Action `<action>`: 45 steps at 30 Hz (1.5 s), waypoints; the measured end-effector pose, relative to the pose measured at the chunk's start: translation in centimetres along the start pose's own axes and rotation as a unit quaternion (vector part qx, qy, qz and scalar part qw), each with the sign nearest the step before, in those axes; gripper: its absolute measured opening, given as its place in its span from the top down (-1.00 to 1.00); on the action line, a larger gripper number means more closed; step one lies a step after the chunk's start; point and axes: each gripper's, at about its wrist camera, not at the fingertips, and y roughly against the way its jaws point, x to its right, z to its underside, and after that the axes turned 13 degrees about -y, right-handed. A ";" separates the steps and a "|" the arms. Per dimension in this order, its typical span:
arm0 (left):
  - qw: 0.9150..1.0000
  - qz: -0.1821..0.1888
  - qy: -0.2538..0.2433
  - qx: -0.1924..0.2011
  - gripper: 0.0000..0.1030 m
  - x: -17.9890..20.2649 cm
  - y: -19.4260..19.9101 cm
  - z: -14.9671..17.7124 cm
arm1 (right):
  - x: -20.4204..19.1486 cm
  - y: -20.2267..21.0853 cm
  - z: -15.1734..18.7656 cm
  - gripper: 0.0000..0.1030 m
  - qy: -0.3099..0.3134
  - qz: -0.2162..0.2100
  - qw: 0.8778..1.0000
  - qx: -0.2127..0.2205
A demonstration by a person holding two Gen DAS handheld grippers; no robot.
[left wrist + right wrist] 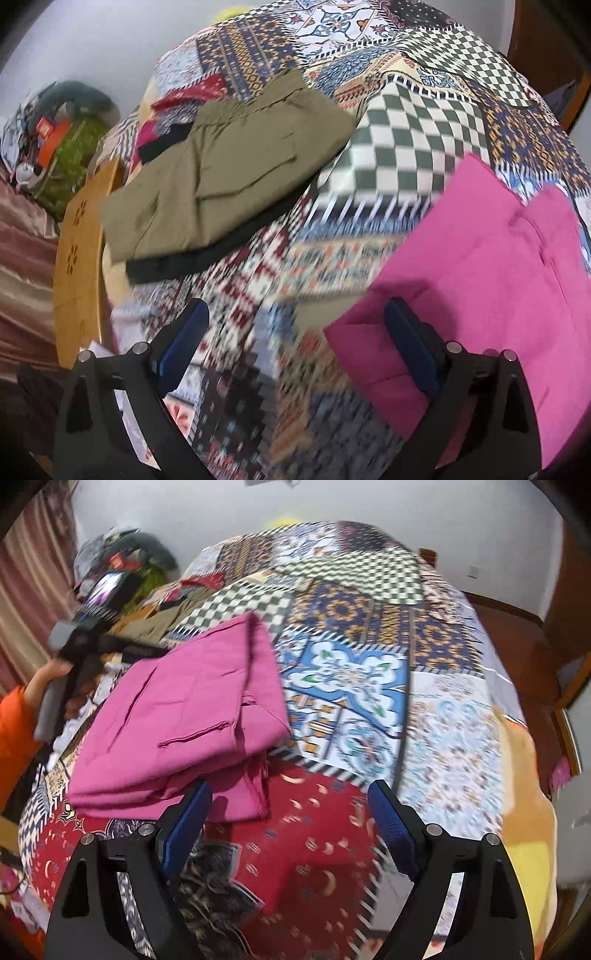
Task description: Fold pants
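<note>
The pink pants [491, 273] lie folded into a thick stack on the patchwork bedspread [332, 258]; they also show in the right wrist view [184, 720] at centre left. My left gripper [295, 314] is open and empty, its right finger [410, 347] over the pink stack's near corner. My right gripper [290, 794] is open and empty above the red patch, just right of the pink stack's near edge. The left gripper's body [92, 635], held in a hand, shows beyond the pants in the right wrist view.
Folded olive pants [225, 173] lie on a dark garment [184, 262] at the bed's left side. A wooden stool [81, 258] stands beside the bed. Clutter [55, 136] sits by the wall. A dark wooden frame [517, 635] borders the bed's right side.
</note>
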 end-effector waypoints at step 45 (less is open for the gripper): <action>0.992 0.078 0.059 0.080 0.52 0.1 8.1 13.2 | -1.5 -1.2 -0.1 0.56 -0.005 -0.027 1.000 -0.015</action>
